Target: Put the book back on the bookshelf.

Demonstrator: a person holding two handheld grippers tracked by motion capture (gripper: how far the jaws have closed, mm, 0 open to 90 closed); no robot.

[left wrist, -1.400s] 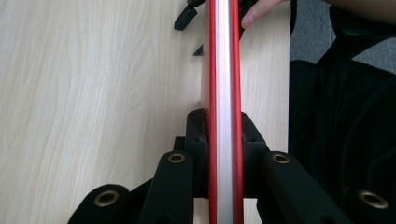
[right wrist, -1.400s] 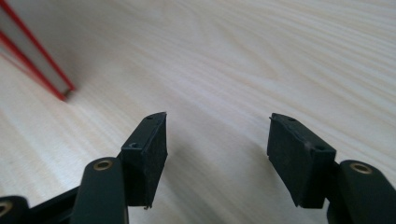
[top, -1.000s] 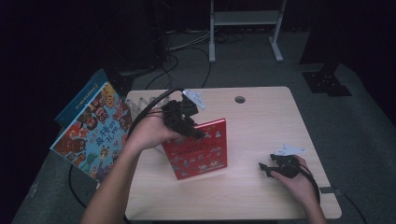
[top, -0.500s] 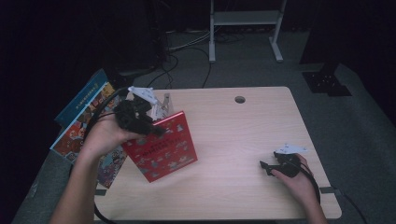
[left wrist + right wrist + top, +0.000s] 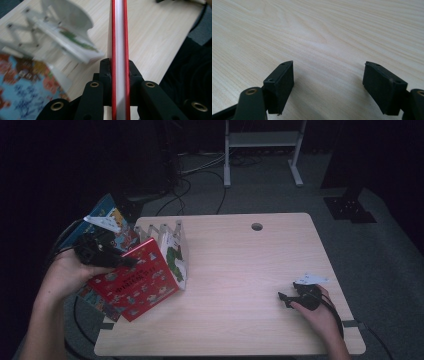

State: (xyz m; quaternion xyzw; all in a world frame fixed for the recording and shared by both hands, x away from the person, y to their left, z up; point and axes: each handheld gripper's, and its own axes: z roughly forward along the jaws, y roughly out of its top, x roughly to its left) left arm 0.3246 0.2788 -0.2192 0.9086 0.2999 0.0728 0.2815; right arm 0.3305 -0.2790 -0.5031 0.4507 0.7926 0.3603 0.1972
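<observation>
A red picture book [image 5: 135, 282] hangs tilted over the table's left edge, with my left gripper [image 5: 125, 262] shut on its upper edge. In the left gripper view the red book [image 5: 119, 37] runs edge-on between the two jaws of the left gripper [image 5: 119, 67]. Just right of it stands a white expanding book rack [image 5: 162, 232] holding one white-and-green book [image 5: 175, 256]. That rack [image 5: 62, 17] and its book [image 5: 72, 42] lie left of the red one. My right gripper [image 5: 289, 297] rests open at the table's right front; the right gripper [image 5: 328, 75] has only wood between its jaws.
Blue picture books [image 5: 111, 222] lean off the left side of the light wooden table [image 5: 250, 265]. A round cable hole [image 5: 257, 226] sits near the far edge. A cable trails down at the left. A white frame stand [image 5: 260, 150] is on the floor beyond.
My left gripper has carried the red book from the table's middle leftward to the left edge, uncovering the white rack. The right gripper has stayed put.
</observation>
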